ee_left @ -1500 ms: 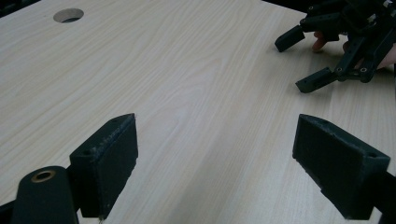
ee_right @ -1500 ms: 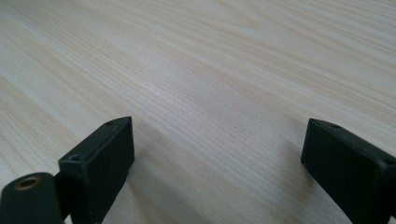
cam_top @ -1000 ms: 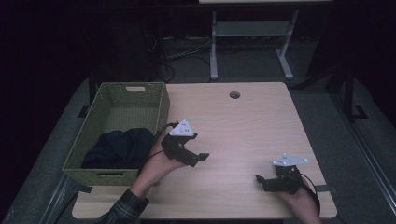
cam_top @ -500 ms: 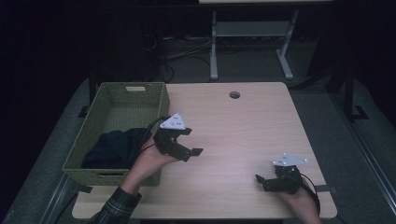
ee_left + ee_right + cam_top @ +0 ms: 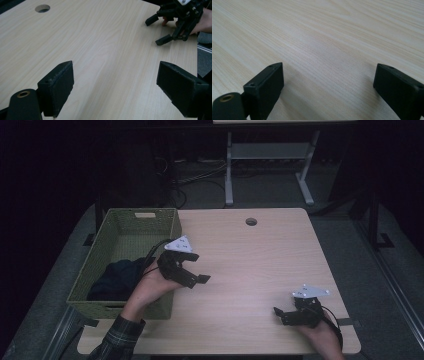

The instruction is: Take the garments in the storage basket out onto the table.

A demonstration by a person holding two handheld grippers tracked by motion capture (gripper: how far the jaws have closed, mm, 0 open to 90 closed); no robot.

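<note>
Dark cloth [image 5: 119, 279] is lying bunched in the near end of the green woven basket [image 5: 131, 224], which is sitting at the left edge of the wooden table [image 5: 260, 265]. It looks like a garment, though the view is too dim to be sure. The left gripper [image 5: 196, 276] is hovering just beside the basket's right wall, above the tabletop, jaws spread wide and holding nothing; in the left gripper view both black pads [image 5: 58, 85] are standing far apart over bare wood. The left hand [image 5: 150, 287] is crossing over the basket's near corner, wrist bent, jaws pointing right and away from the cloth.

The likely step is fetching that cloth, so the left hand is needing to turn back over the basket, jaws kept wide, drop onto the top of the heap and pinch a thick fold rather than a loose edge, lifting clear of the rim.

The right gripper [image 5: 282, 313] is resting low near the table's front right corner, jaws also wide apart and empty, well apart from the basket. A cable hole [image 5: 251, 221] is showing at the far edge.
</note>
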